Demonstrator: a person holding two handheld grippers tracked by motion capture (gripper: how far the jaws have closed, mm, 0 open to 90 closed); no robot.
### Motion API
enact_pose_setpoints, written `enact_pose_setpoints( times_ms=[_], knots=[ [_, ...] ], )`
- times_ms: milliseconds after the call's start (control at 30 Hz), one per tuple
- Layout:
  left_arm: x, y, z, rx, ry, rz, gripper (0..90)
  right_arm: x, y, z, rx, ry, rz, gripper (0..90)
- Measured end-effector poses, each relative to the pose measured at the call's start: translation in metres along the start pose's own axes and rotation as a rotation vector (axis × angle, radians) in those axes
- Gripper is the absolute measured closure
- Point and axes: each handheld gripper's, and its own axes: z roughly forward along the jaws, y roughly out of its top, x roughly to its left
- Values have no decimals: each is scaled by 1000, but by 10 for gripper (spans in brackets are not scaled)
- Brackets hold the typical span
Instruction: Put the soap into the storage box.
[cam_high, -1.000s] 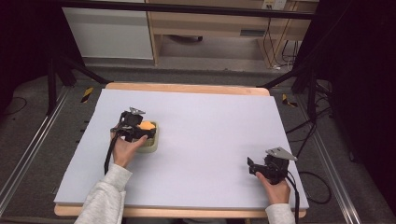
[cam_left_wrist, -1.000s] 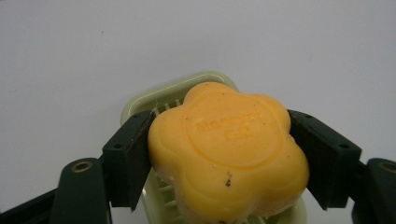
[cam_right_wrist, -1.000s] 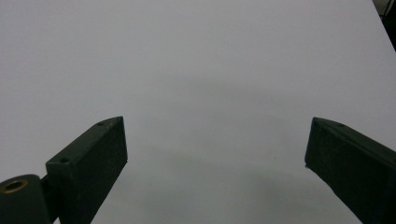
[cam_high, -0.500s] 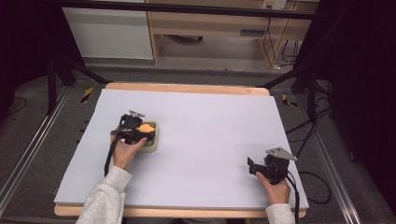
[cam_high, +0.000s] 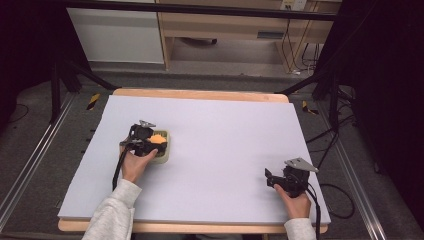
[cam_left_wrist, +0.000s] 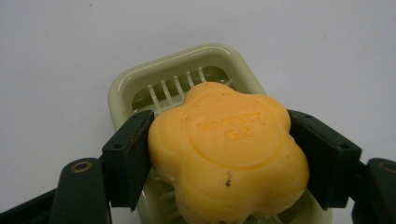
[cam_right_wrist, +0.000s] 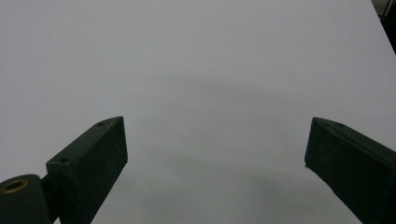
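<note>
White foam covers my tabletop (cam_high: 225, 150), and its wooden edge peeks out at the back. Behind it I see a grey floor, a pale wooden shelf and some black cables. Dark stands sit at both sides.

My left tongs (cam_left_wrist: 224, 154) are closed on the soap (cam_left_wrist: 229, 154) — a yellow-orange bar shaped like a flower, with letters pressed into its top that I cannot read. One black jaw pushes on each side of it. The soap sits over the soap dish (cam_left_wrist: 140, 88), a pale green tray with thin ribs inside. I cannot tell if the soap rests on the ribs or hangs just above them. In the high view the left tongs (cam_high: 145, 141) and the dish are on the left part of the tabletop.

My right tongs (cam_right_wrist: 215, 163) are wide open and hold nothing. They wait well apart from the dish, near the front right corner (cam_high: 292, 179).

I think the step in hand is the grip on the soap. Next I would need a slow, straight lift — the soap looks slippery, and the light dish could tip or come along.
</note>
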Motion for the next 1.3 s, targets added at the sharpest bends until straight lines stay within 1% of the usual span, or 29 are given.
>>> enact_pose_setpoints(
  times_ms=[67,100,233,333,367,400,433,600,633,667,733,767,867,933,967,1000,1133,1233,1300],
  knots=[
    [1,-1,0,2,-5,1,261,0,0,0,-1,0,0,62],
    [0,-1,0,5,-2,14,261,0,0,0,0,0,-1,61],
    [-1,-1,-1,15,2,21,253,1,0,0,1,0,-2,61],
    [-1,0,-4,16,5,19,209,0,0,0,3,0,-4,59],
    [0,0,-7,6,-2,17,208,0,0,1,3,1,-5,59],
    [0,0,-7,6,-2,17,203,0,0,0,2,1,-5,59],
    [0,1,-11,1,-9,20,201,1,0,0,2,-1,-4,59],
    [-1,1,-19,-17,-23,20,192,1,0,0,1,0,-3,60],
    [-1,1,-24,-26,-26,19,192,1,0,0,1,0,0,59],
    [-1,1,-24,-26,-26,19,192,1,0,0,1,0,0,59],
    [0,-1,-29,-31,-27,24,192,0,0,0,1,0,2,60],
    [0,-1,-30,-38,-27,18,189,0,0,0,0,1,4,60],
    [2,-7,-38,-42,-32,22,189,0,0,-1,-6,-2,4,60],
    [3,-9,-40,-43,-33,22,190,0,0,-1,-6,-3,7,60],
    [4,-14,-44,-43,-35,26,191,-1,0,-1,-5,-1,12,60],
    [4,-14,-44,-43,-35,26,193,-1,0,-1,-5,-1,12,60],
    [6,-27,-51,-50,-32,19,200,-1,0,-1,-4,-4,13,60],
    [7,-31,-54,-53,-36,20,204,-1,0,-1,-4,-5,12,61],
    [7,-36,-57,-55,-37,29,206,-2,0,-1,-3,-7,9,62]
  ],
)
